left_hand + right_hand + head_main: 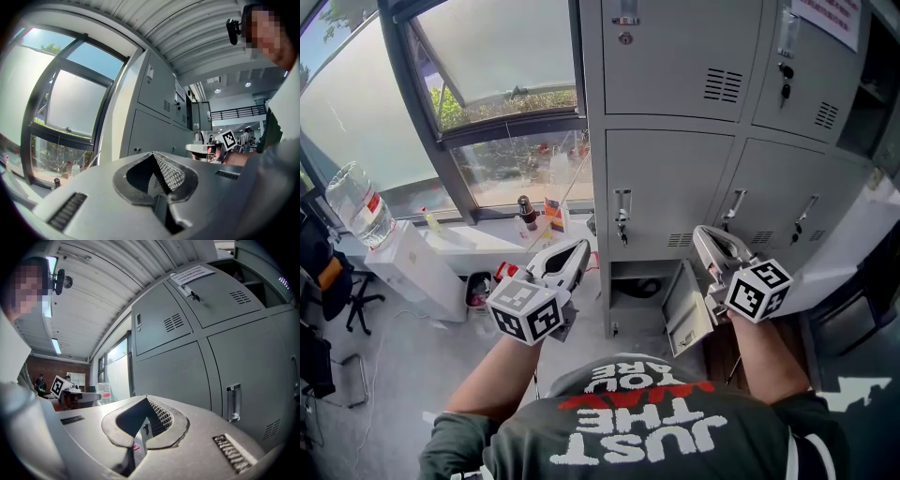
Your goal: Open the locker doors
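Grey steel lockers [670, 183] stood straight ahead, just beside the window [502, 56]. Their upper and middle doors were closed, and one small bottom door [686, 317] hung ajar. The left tool [579, 248] was clenched on nothing, level, in front of the lockers. The right tool [703, 234] was likewise clenched and empty, its tip near a middle-row door handle [732, 208]; contact could not be told.

In the head view the upper locker doors [675, 56] run off the top edge. The notice [830, 17] on the right one is cut there too, its print too small to read. The open bottom compartment [625, 286] is dim, with perhaps something round inside, and the clutter [546, 217] by the window is too small to identify.
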The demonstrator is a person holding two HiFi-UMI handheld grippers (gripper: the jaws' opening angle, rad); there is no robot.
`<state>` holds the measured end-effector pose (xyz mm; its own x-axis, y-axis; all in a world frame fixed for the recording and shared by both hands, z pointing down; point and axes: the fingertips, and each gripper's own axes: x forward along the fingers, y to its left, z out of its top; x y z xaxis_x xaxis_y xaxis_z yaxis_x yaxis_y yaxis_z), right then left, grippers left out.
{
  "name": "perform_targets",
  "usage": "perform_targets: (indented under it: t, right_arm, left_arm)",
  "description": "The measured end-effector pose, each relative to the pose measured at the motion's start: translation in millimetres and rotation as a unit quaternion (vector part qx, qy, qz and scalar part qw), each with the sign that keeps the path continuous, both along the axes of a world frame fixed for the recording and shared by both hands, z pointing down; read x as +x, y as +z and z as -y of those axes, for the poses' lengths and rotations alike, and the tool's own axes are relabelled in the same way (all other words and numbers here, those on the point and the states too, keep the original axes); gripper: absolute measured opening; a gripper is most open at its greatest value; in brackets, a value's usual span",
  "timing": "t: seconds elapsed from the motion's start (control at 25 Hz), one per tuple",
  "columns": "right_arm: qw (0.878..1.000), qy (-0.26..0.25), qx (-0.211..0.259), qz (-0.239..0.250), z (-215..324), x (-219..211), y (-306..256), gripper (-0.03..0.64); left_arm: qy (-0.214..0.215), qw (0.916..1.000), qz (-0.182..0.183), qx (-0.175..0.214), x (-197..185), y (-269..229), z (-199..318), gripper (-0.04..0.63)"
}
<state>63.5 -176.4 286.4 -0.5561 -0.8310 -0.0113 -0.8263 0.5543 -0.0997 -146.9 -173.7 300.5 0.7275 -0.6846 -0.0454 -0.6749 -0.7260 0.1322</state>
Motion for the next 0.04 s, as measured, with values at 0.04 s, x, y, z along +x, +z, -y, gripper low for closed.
perform_targets:
  t: [0.04]
  right_arm:
    - [1.0,0.0,0.0,0.0,-0.3,-0.6,0.3,0.034]
  left_arm:
    - [0.001,1.0,-0.001,-0.001,-0.2,0.3,-0.3,0.005]
